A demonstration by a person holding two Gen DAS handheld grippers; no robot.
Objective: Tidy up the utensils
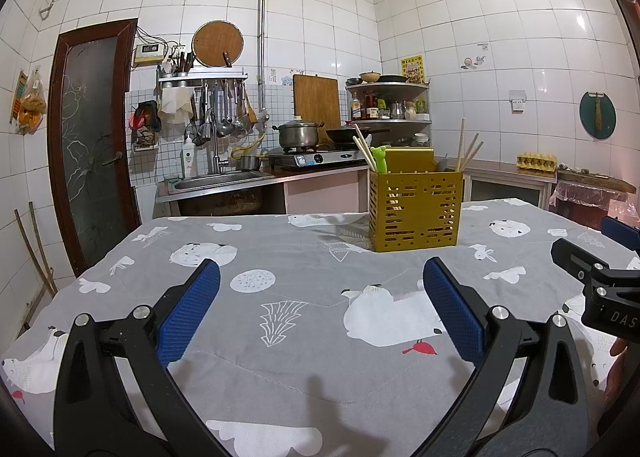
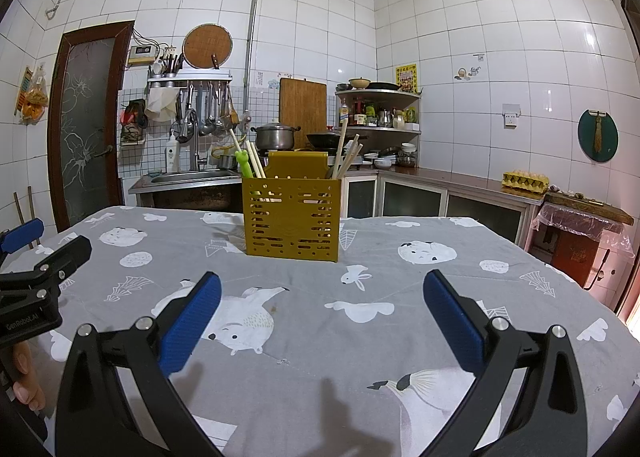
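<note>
1. The left gripper (image 1: 320,281) hovered over the grey printed tablecloth (image 1: 304,369), its blue pads spread wide apart with nothing between them.
2. The yellow perforated utensil holder (image 2: 291,217) stood upright on the cloth, ahead of both grippers. In it were wooden chopsticks (image 2: 347,155) and a green frog-topped utensil (image 2: 244,165).
3. The right gripper (image 2: 322,283) also gaped wide and empty above the cloth, beside the left one.
</note>
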